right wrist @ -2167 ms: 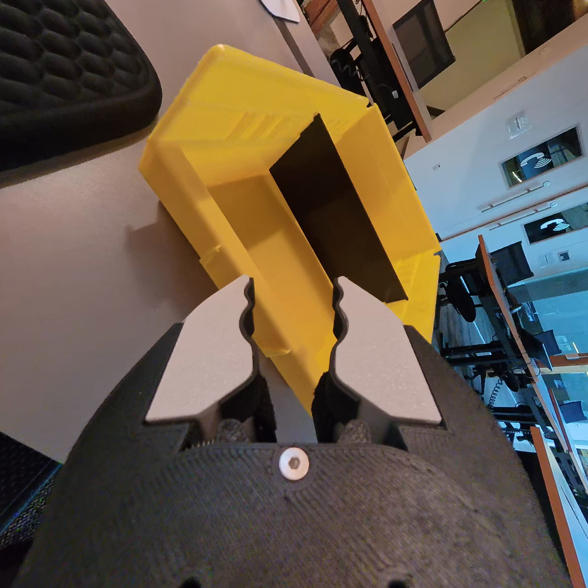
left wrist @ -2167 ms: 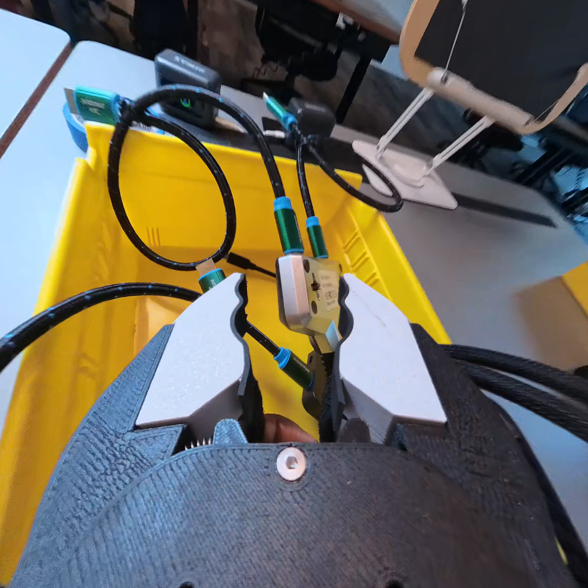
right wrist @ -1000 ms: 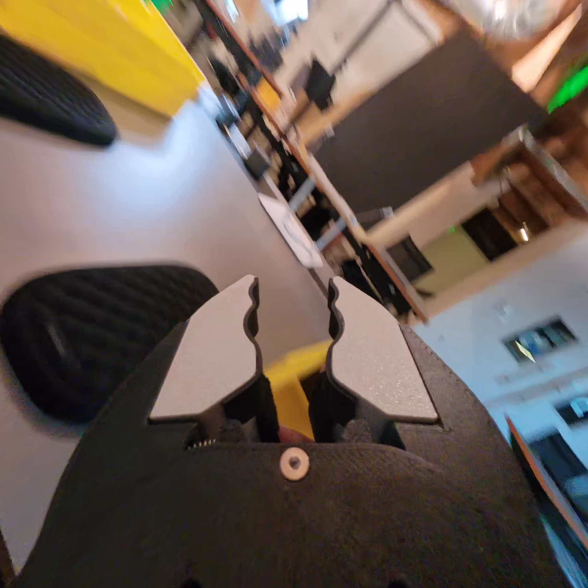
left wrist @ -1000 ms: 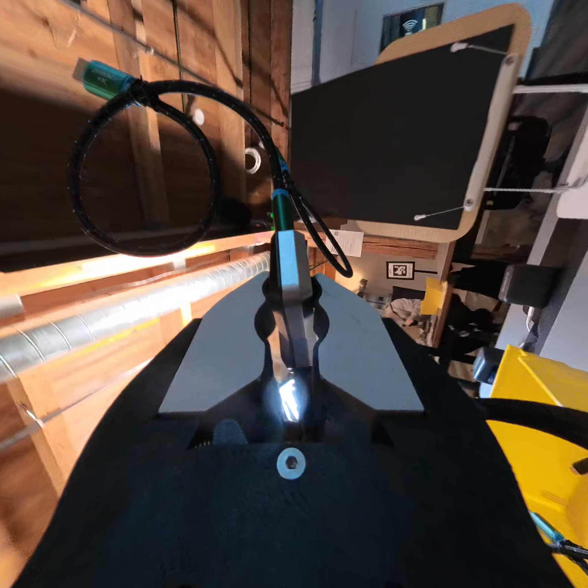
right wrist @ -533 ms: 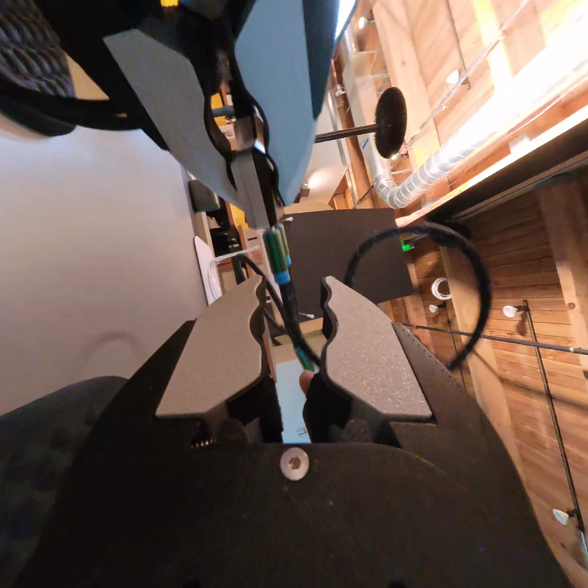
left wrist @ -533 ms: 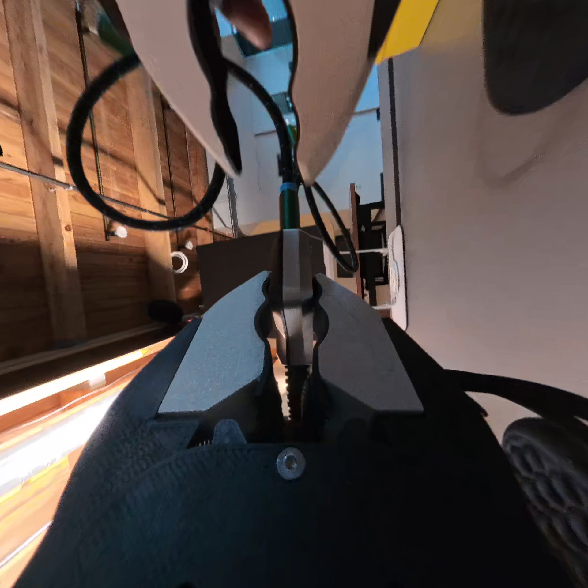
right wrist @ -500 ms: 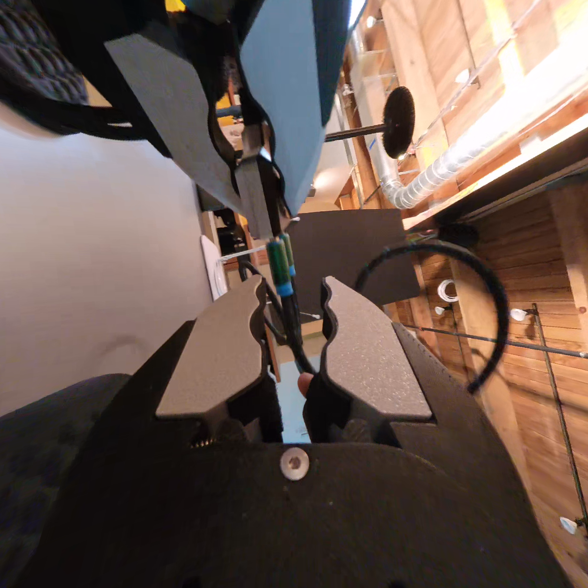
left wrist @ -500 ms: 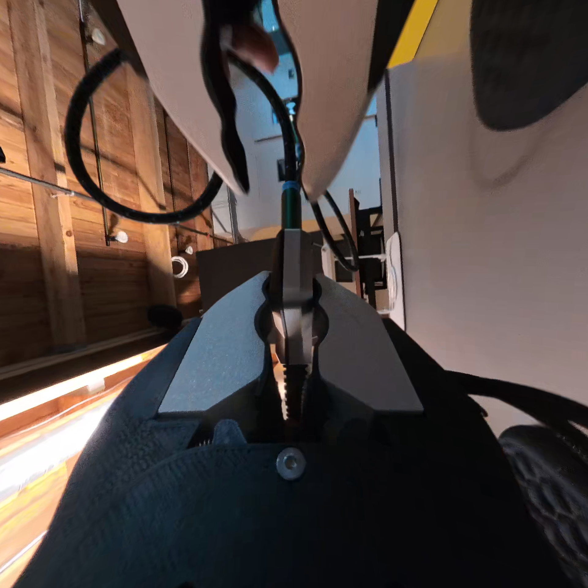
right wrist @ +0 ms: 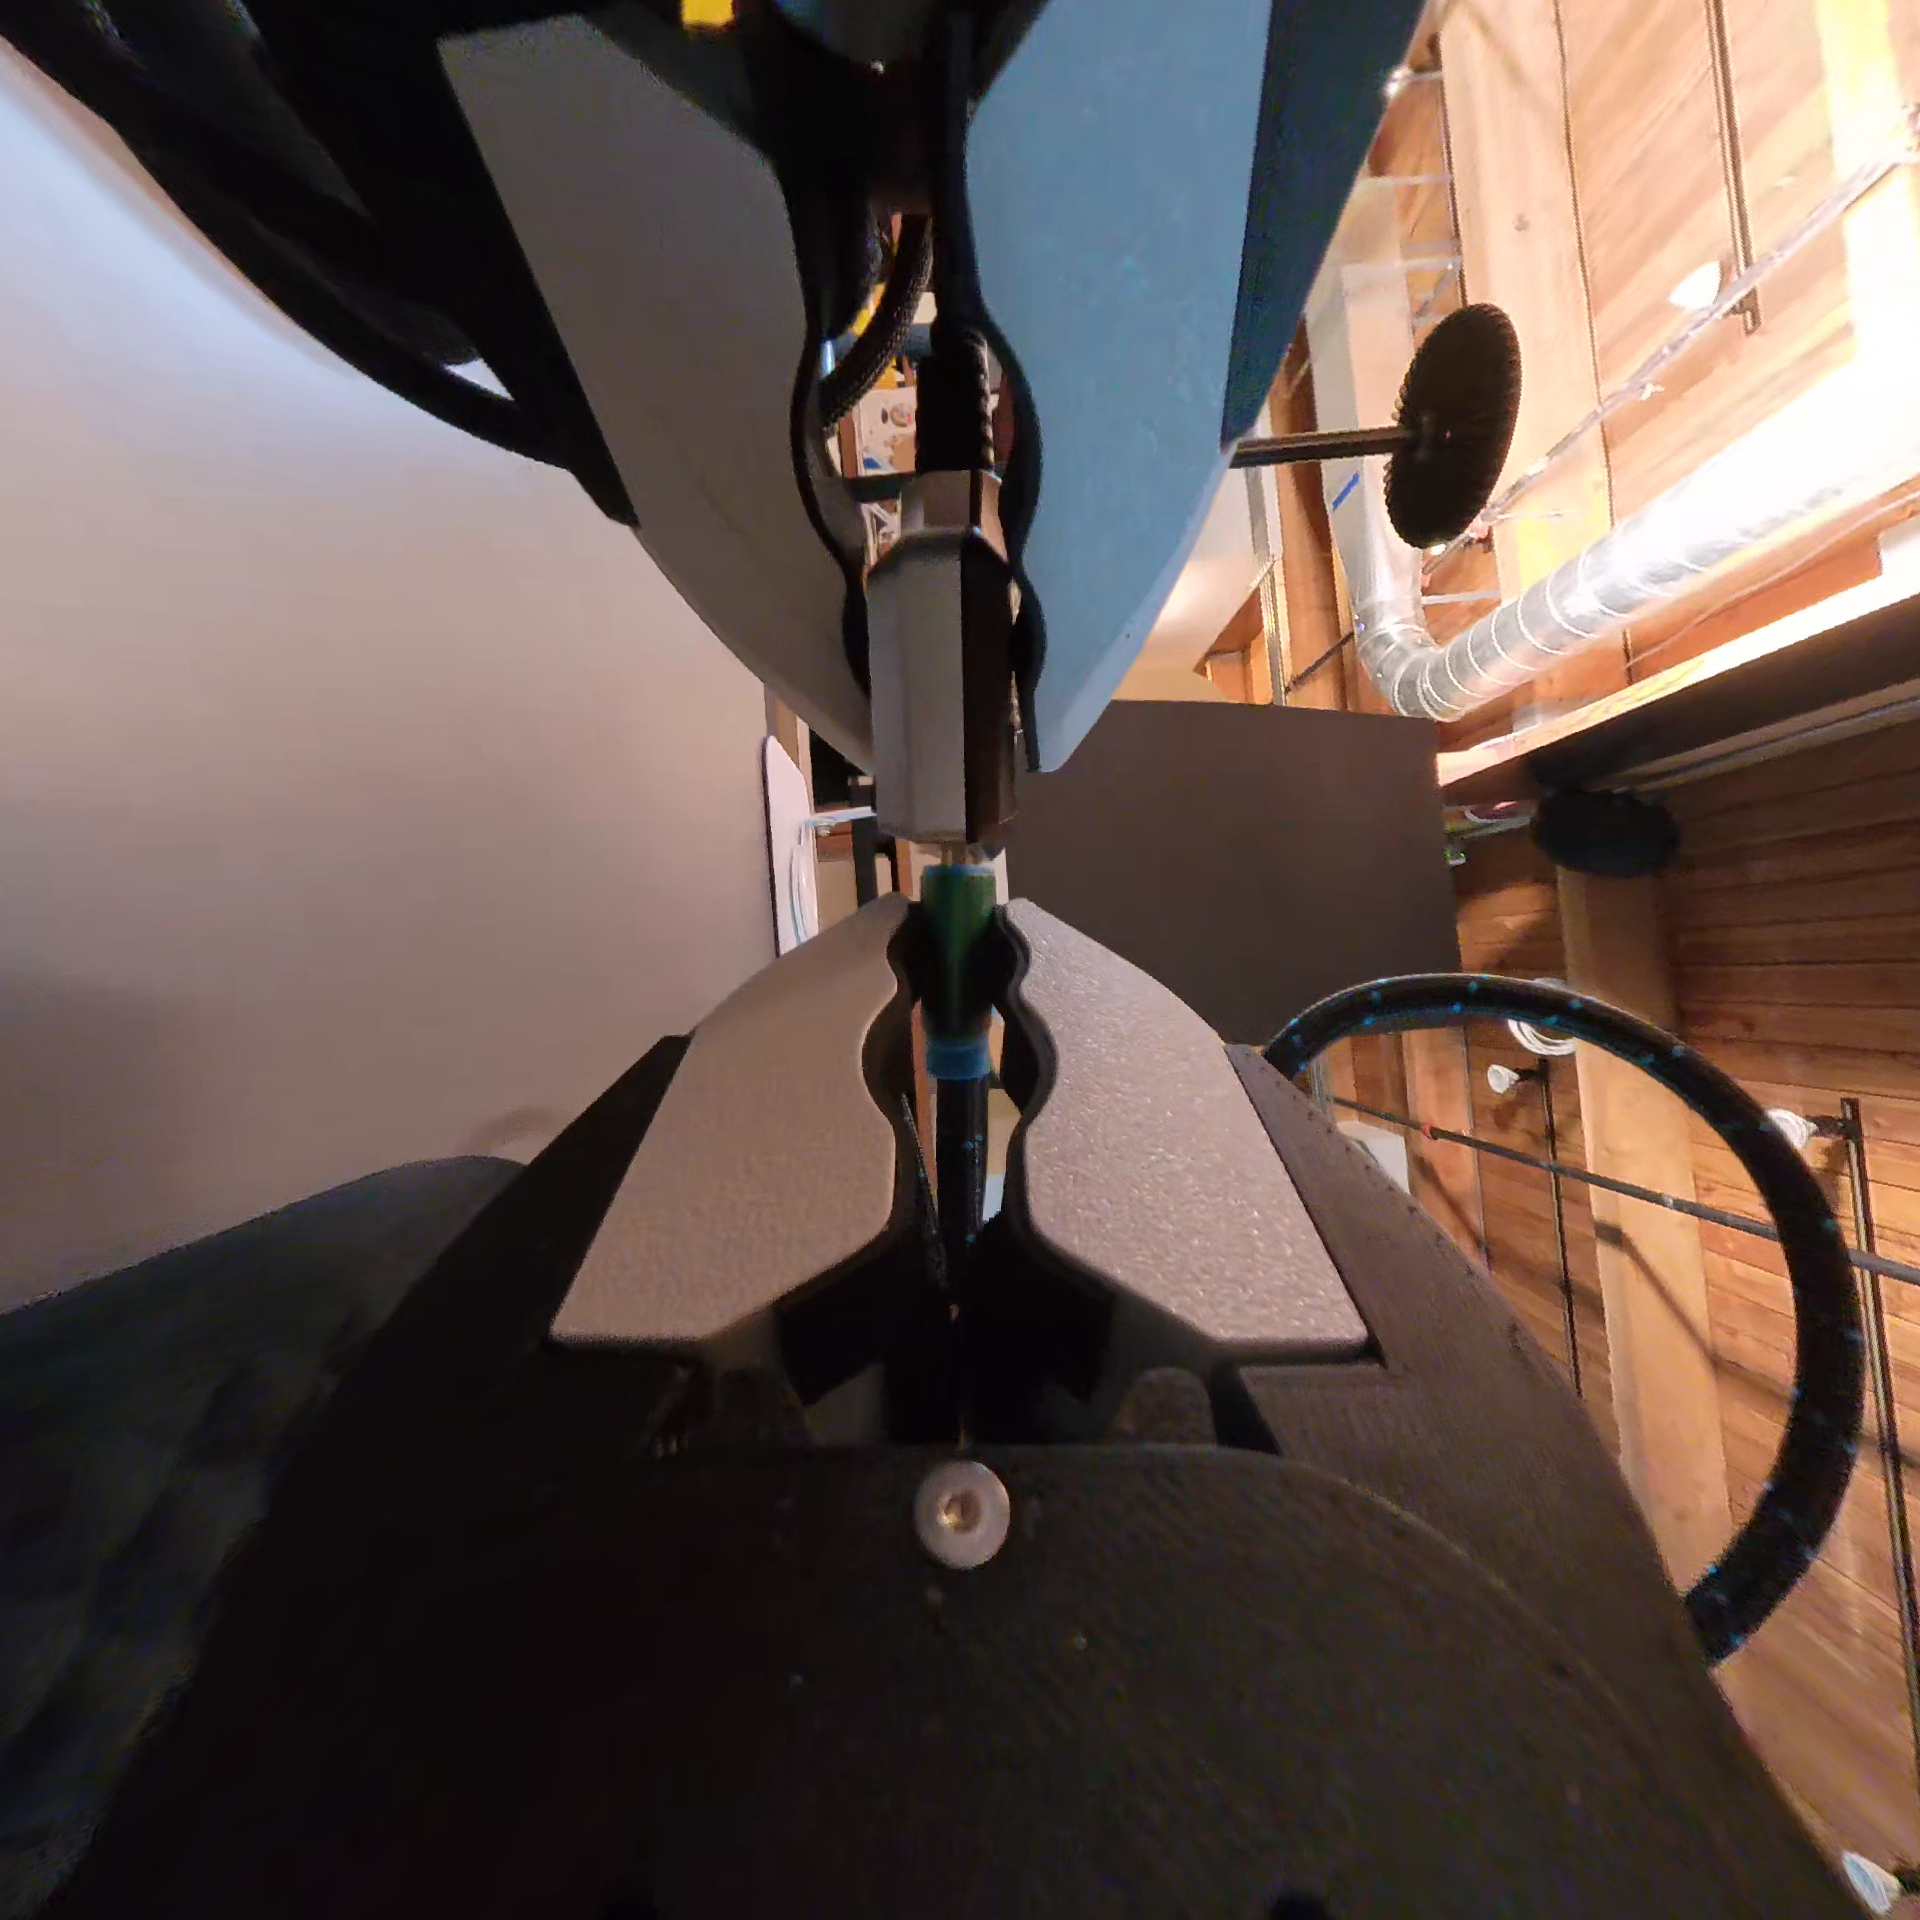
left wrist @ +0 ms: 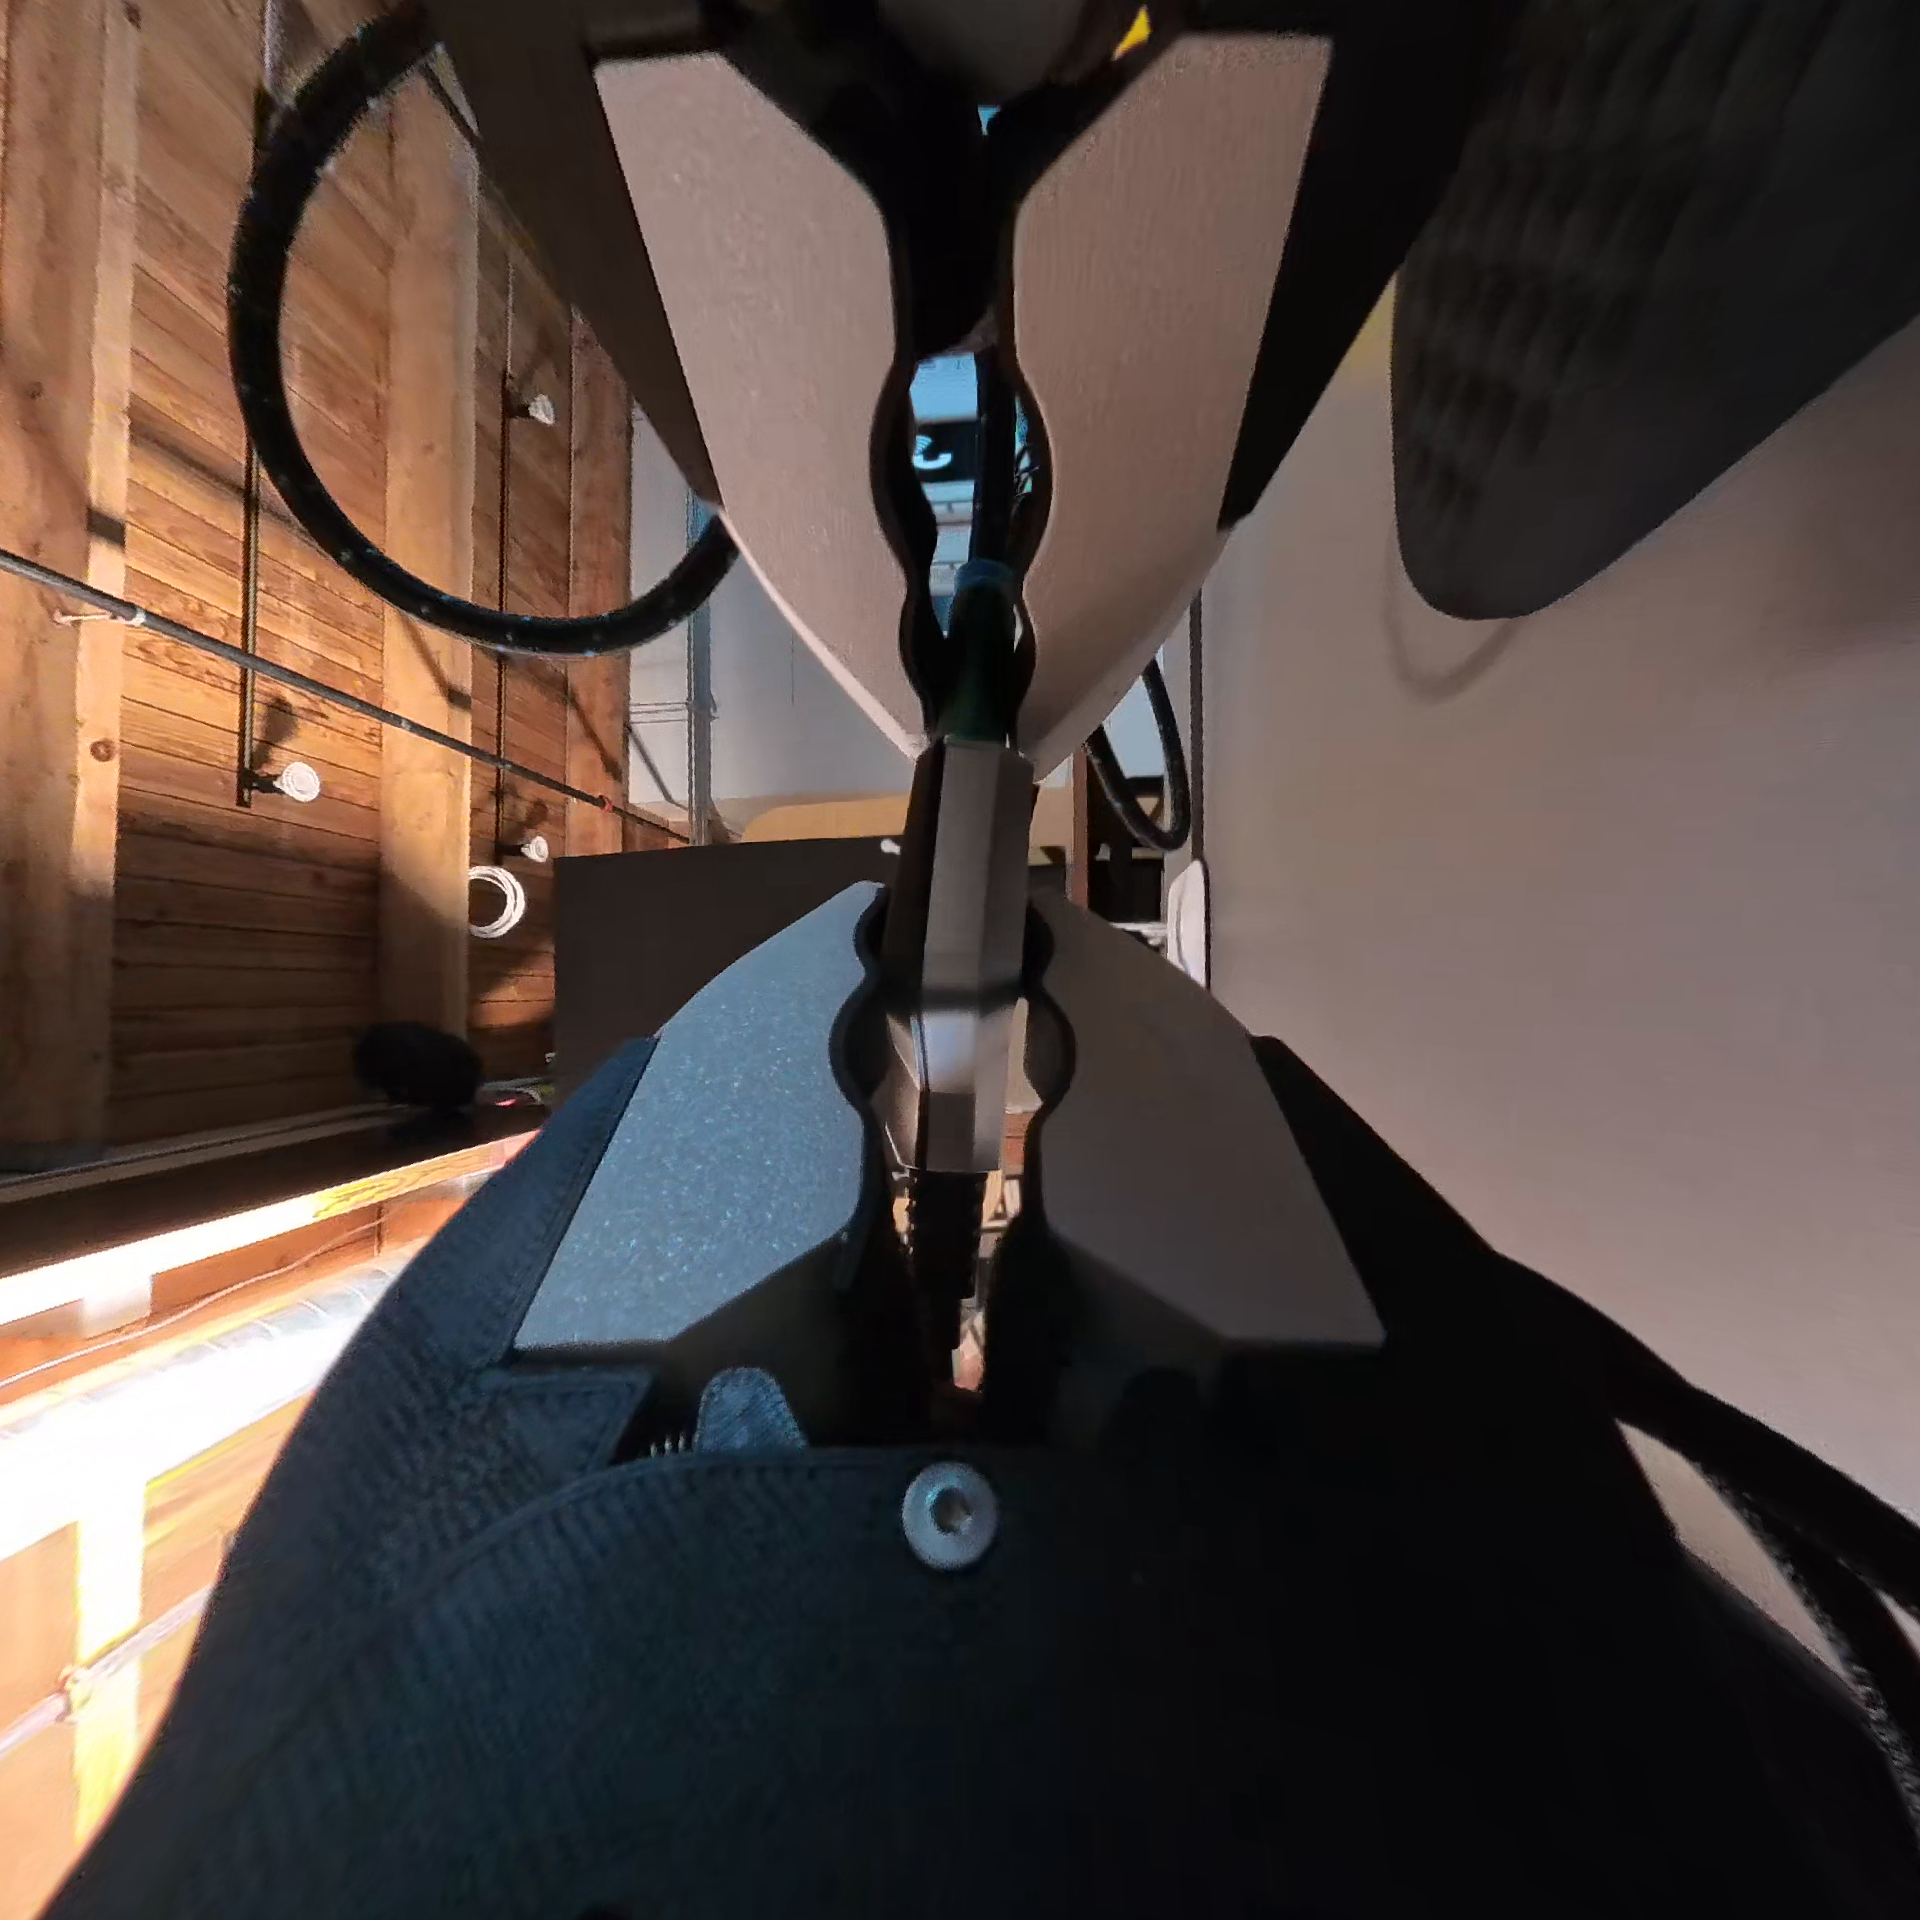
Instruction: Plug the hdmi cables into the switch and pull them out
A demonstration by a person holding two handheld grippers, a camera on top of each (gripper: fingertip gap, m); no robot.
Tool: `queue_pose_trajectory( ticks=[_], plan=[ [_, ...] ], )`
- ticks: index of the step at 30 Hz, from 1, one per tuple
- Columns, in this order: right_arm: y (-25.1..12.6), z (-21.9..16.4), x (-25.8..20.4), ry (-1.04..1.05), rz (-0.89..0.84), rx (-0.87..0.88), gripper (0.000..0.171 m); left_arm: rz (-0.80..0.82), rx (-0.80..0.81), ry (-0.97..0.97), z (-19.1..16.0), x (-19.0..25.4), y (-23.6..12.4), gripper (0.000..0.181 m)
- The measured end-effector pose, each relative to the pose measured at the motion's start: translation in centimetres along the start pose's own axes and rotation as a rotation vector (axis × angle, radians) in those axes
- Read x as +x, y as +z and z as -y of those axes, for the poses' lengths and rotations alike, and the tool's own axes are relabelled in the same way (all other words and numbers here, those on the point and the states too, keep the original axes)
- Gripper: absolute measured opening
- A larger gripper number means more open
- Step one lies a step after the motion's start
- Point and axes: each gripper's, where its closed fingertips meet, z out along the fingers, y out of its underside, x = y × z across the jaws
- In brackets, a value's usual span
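Observation:
Both grippers are lifted off the table and face each other. My left gripper [left wrist: 956,920] is shut on the small silver HDMI switch [left wrist: 961,935], held edge-on. My right gripper [right wrist: 954,925] is shut on a green HDMI plug [right wrist: 956,961] that goes into the switch [right wrist: 930,686]. In the left wrist view the right gripper [left wrist: 971,717] comes in from the top, clamped on the green plug [left wrist: 977,665]. In the right wrist view the left gripper [right wrist: 940,764] comes in from the top. The black braided cable [left wrist: 343,488] loops off to the side; the loop also shows in the right wrist view [right wrist: 1787,1299]. A second cable [left wrist: 1153,769] hangs behind.
The grey table top [left wrist: 1558,935] fills one side of each view, with a black textured pad [left wrist: 1662,312] on it and a white stand base [left wrist: 1190,920] farther off. A wooden wall [left wrist: 260,831], a silver duct [right wrist: 1558,623] and a black board [right wrist: 1226,862] lie behind.
My right gripper has moved in to the switch and shut on the green plug; half a second ago it was open around the cable. My left gripper still holds the switch.

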Motion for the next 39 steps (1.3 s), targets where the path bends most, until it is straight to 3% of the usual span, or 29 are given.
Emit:
queue_pose_trajectory(
  ticks=[10,21,25,29,39],
  plan=[
    [-1.2,2.1,2.1,-0.082,0.02,0.03,0.013,0.081,0.126,-0.003,0.5,-2.2,-2.1,0.022],
    [-1.0,2.8,1.1,-0.069,0.101,0.054,0.012,0.007,0.193,-0.197,-0.3,-0.9,-2.5,0.022],
    [-1.0,1.7,0.5,-0.04,0.179,0.106,0.012,0.033,0.131,-0.071,0.6,-0.5,-2.2,0.021],
    [-1.1,2.2,1.0,-0.108,0.165,0.068,0.013,0.023,0.17,-0.221,-0.1,-0.5,-2.2,0.022],
    [-1.2,3.1,1.7,-0.112,0.169,0.065,0.013,0.024,0.205,-0.273,-0.6,-1.2,-2.8,0.022]
  ],
)
